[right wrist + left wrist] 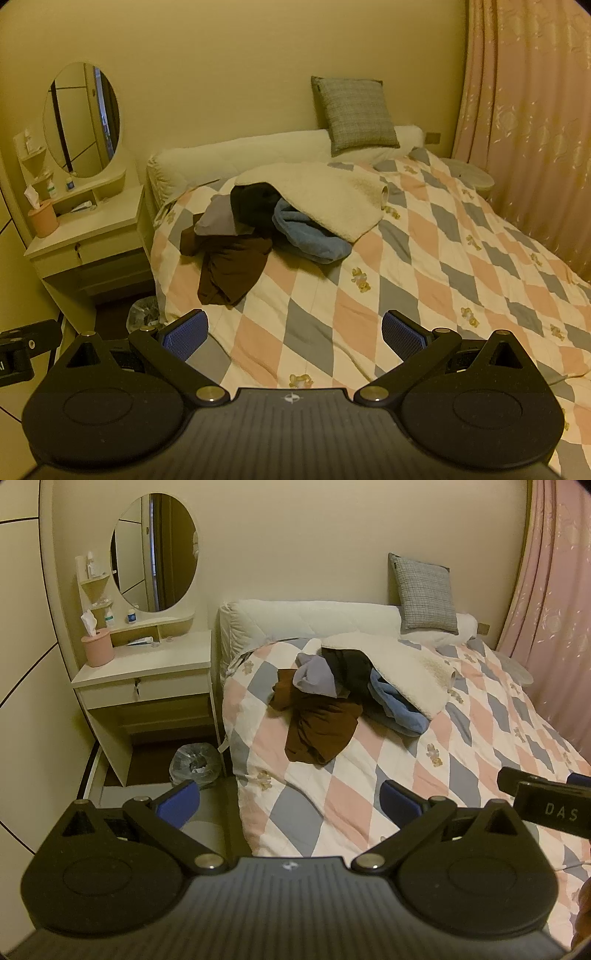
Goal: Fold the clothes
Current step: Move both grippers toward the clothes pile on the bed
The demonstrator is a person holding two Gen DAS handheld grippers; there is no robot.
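Over the bed [424, 258], both grippers hovering, fingers spread wide, empty. Clothes pile [258, 225] lying near the headboard, well ahead. Best taking the brown garment [319, 731] first: topmost, loose edge nearest.

the letters "das" stand in pale print on the black body of the right tool [546, 805].
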